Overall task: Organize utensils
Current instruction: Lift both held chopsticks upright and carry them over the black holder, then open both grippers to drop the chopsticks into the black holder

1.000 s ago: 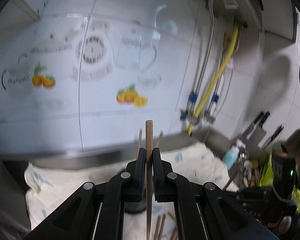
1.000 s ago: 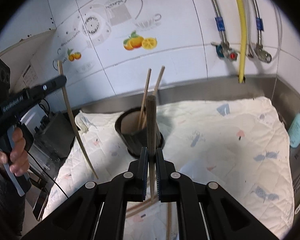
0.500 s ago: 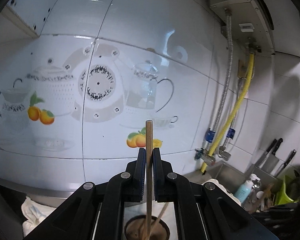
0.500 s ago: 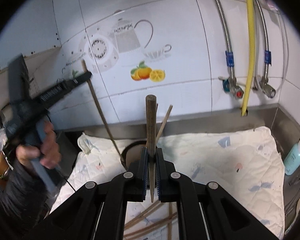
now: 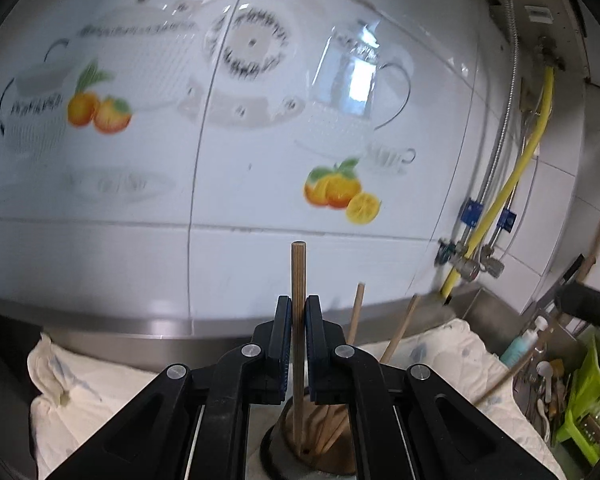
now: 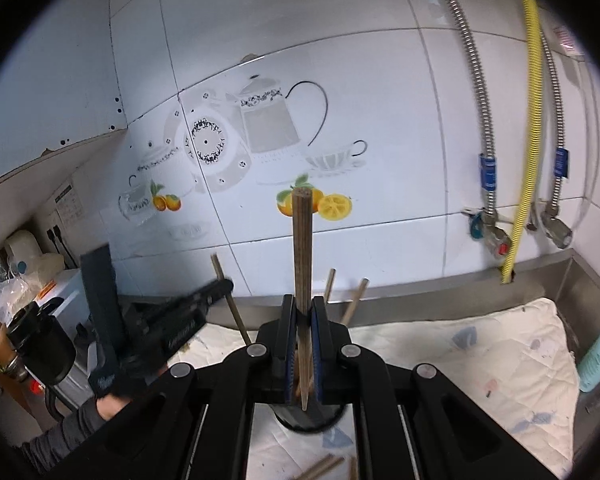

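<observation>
My left gripper (image 5: 298, 312) is shut on an upright wooden chopstick (image 5: 298, 280) whose lower end reaches into the dark round holder (image 5: 278, 446) below. Other chopsticks (image 5: 396, 334) lean in the holder. My right gripper (image 6: 301, 314) is shut on a darker chopstick (image 6: 302, 248), upright, its tip just above the holder (image 6: 310, 420). The left gripper shows in the right wrist view (image 6: 216, 290) at the left, holding its chopstick (image 6: 230, 304). Loose chopsticks (image 6: 320, 468) lie on the cloth.
A white quilted cloth (image 6: 480, 356) covers the counter. Tiled wall with teapot and orange decals behind. Yellow hose and steel pipes (image 6: 520, 200) at the right. Blue bottle (image 6: 598, 360) and a green basket (image 5: 584, 412) at the right edge. Appliances (image 6: 32, 280) at the left.
Both grippers have moved in over the holder. The left chopstick's lower end now sits inside it. The right chopstick has come closer above it.
</observation>
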Demonstrator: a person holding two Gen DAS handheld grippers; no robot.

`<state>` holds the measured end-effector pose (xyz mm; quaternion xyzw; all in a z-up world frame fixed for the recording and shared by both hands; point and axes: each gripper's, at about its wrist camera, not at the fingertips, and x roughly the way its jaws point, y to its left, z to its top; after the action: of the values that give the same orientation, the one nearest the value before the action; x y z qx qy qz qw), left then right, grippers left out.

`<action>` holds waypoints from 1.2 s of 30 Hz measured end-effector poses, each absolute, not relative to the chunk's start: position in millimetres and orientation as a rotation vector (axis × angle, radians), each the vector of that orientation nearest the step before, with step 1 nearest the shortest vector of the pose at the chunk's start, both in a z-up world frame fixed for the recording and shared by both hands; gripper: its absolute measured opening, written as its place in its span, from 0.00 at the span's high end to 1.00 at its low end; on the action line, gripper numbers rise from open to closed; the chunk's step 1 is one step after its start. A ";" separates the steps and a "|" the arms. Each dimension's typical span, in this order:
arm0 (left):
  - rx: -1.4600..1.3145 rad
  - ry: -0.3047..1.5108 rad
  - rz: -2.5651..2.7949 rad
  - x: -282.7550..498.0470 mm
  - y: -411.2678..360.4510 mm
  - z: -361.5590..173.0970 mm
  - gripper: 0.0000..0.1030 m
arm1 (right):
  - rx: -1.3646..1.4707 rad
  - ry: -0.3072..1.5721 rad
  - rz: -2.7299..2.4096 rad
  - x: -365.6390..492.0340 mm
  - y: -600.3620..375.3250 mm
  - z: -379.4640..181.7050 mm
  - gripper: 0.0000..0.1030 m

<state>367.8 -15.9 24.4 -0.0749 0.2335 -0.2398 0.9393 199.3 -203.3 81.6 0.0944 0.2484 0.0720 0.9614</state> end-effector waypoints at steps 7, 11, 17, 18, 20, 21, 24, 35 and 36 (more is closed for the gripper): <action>-0.141 0.533 -0.482 365.6 -10.0 10.2 0.93 | 0.205 0.552 0.157 226.5 -194.2 56.7 0.91; -0.124 0.546 -0.491 362.3 -8.9 11.8 0.92 | 0.206 0.614 0.152 236.1 -192.6 37.2 0.91; -0.130 0.577 -0.504 362.4 -8.0 14.1 0.92 | 0.213 0.691 0.147 244.5 -192.2 16.5 0.91; -0.129 0.580 -0.507 361.9 -8.3 14.7 0.91 | 0.211 0.698 0.148 244.7 -192.3 15.0 0.91; -0.130 0.584 -0.510 361.2 -8.8 16.8 0.91 | 0.212 0.709 0.149 244.6 -192.9 13.1 0.91; -0.131 0.585 -0.512 359.9 -8.9 17.8 0.91 | 0.214 0.715 0.150 244.5 -193.7 12.4 0.91; -0.127 0.582 -0.515 355.4 -9.2 21.5 0.91 | 0.210 0.718 0.140 243.7 -195.9 13.1 0.88; -0.092 0.583 -0.502 324.0 1.7 37.9 0.76 | 0.200 0.710 0.147 218.6 -207.9 19.0 0.68; -0.094 0.588 -0.501 319.7 4.2 39.3 0.76 | 0.199 0.710 0.148 214.6 -209.4 19.6 0.67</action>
<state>319.7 4.2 39.3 -0.0457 0.2864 -0.2444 0.9253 214.6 -209.4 19.6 0.0970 0.3466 0.0723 0.9302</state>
